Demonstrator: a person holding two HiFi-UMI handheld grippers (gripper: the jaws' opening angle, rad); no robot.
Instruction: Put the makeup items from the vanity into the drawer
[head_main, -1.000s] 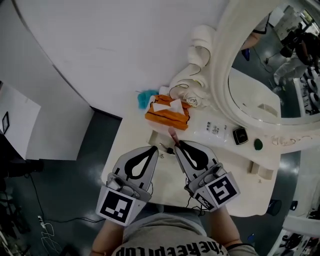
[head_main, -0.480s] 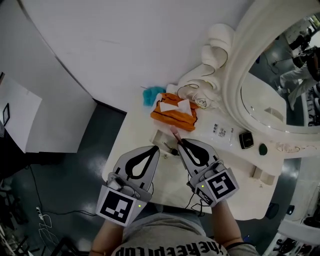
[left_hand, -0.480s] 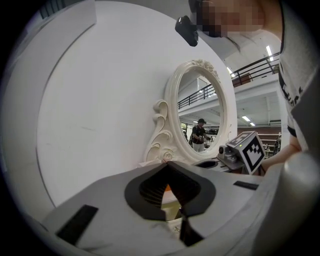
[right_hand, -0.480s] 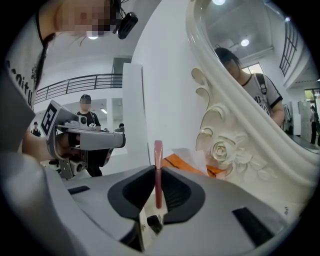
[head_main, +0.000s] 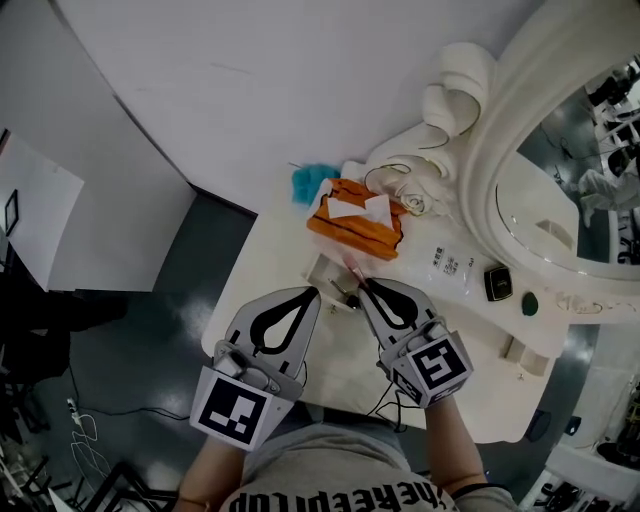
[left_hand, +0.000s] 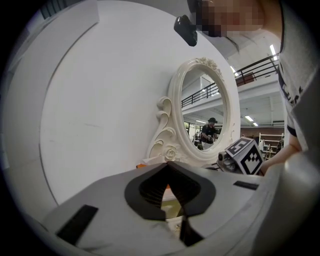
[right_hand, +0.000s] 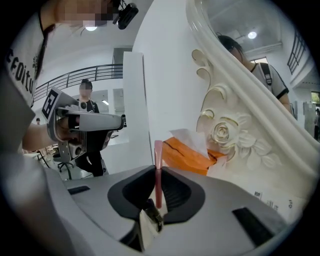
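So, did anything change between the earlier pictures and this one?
Nothing clearly moved; only the head camera shifted a little. The right hand-held gripper is still shut on the thin pink stick, and the left hand-held gripper is still shut and empty beside it. The orange tissue box and white tube lie where they were on the vanity.

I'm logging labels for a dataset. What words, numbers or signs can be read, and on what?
Person's grey shirt: black letters, cut by the frame; "KEEP" seems part of them.
On the white flat packet: dark print, too small to read.
On the left gripper and right gripper: black-and-white square markers, no words.
On the thin pink stick in the right gripper: no print visible.
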